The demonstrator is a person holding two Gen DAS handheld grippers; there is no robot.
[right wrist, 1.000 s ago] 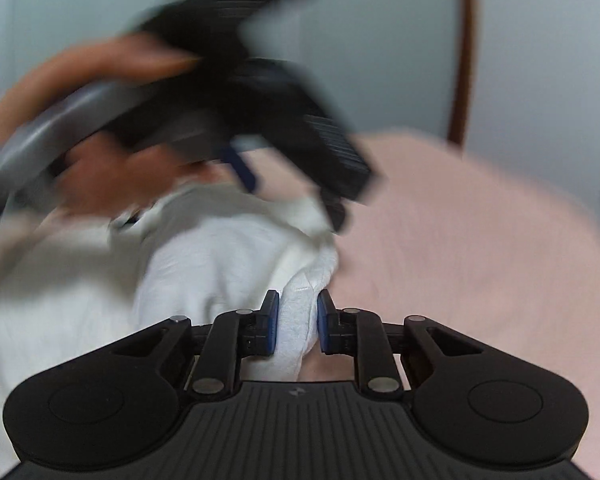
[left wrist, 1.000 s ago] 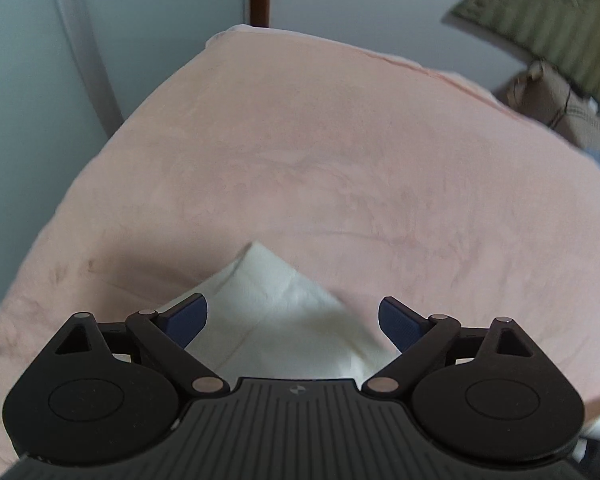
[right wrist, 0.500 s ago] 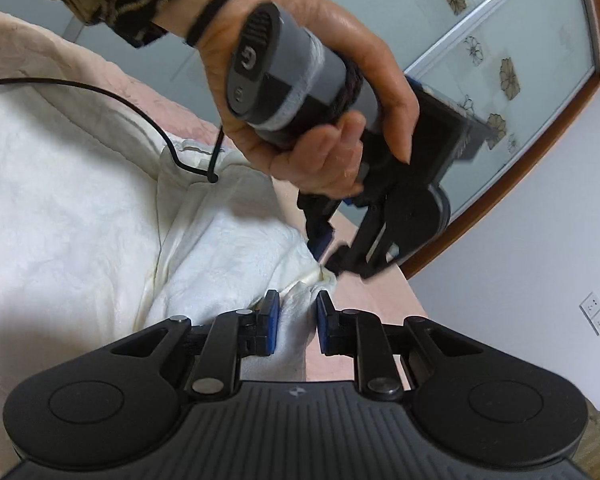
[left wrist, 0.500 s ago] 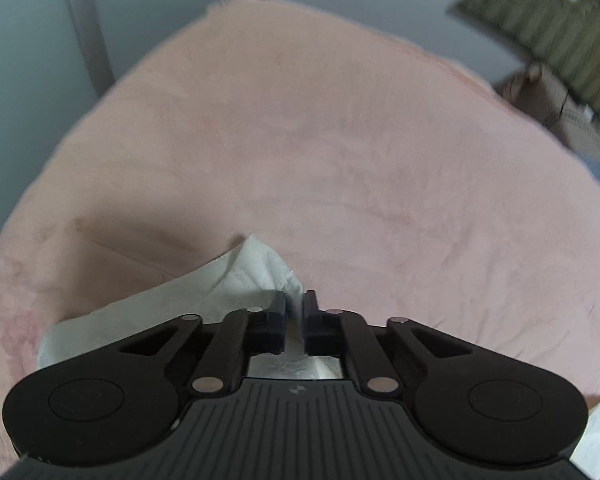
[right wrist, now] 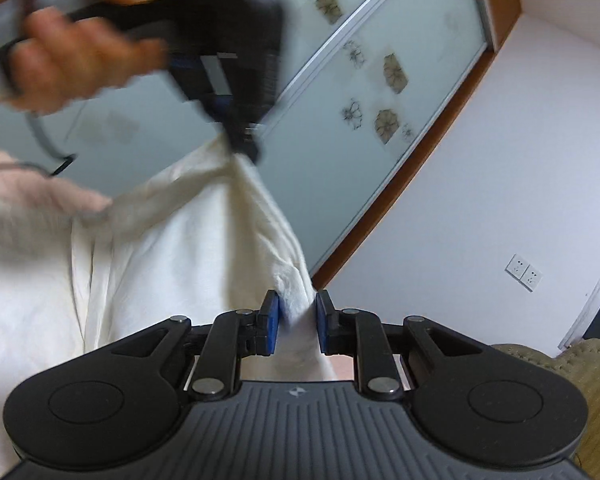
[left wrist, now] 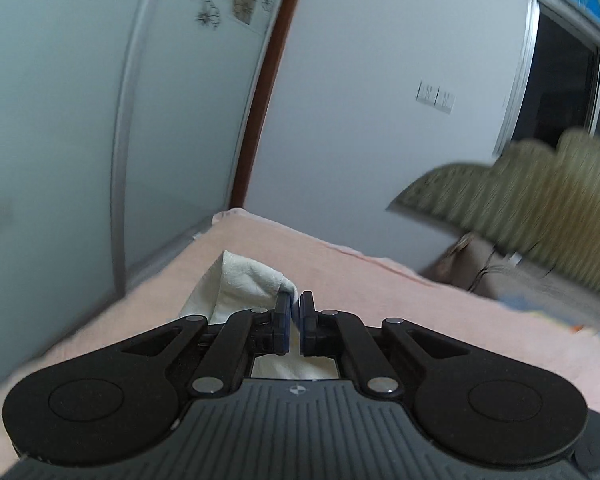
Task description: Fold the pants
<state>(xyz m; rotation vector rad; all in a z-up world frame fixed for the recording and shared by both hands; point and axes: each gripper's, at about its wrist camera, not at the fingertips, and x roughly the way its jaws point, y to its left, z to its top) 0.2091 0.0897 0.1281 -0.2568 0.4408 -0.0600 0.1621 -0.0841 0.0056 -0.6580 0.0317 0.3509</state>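
No readable text anywhere — no labels, brands or numbers.

Bed (left wrist: 380,296) covered by a pink blanket (left wrist: 440,320), with white pants (left wrist: 240,280) lying partly on it.

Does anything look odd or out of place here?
Nothing stands out. The white pants hang between the left gripper and the right gripper, both clamped on the fabric above the pink blanket.
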